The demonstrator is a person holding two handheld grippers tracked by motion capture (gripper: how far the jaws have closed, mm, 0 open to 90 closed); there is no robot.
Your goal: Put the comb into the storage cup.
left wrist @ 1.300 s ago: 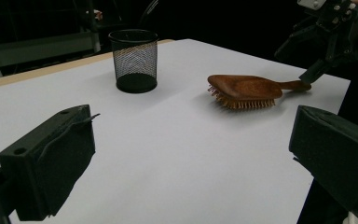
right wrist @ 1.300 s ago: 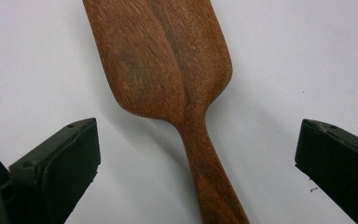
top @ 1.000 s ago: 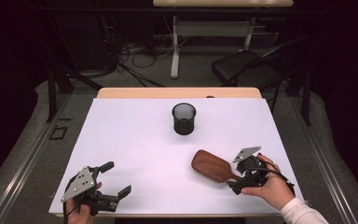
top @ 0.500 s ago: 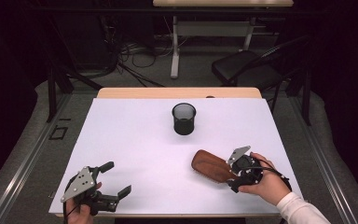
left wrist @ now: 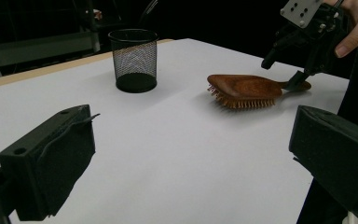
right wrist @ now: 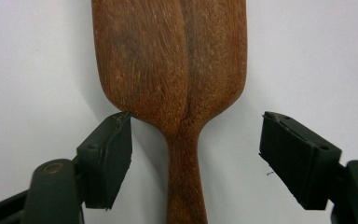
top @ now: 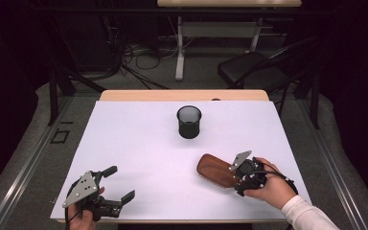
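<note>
The right hand (top: 268, 188) holds the right gripper (top: 242, 176) low over the table's right front, its jaws spread wide and pointing left. The left hand (top: 84, 219) holds the left gripper (top: 120, 184) at the left front corner, jaws wide apart, aimed toward the right. A white sleeve (top: 309, 215) covers the right forearm.

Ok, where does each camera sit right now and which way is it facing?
High view: above the person's side, looking forward and down on the table; both hands and grippers show, left gripper, right gripper.
Left gripper view: low over the table, facing across to the mesh cup and hairbrush; own open jaws in front.
Right gripper view: straight down on the hairbrush handle between its open jaws.
Shared: all three show the hairbrush.
</note>
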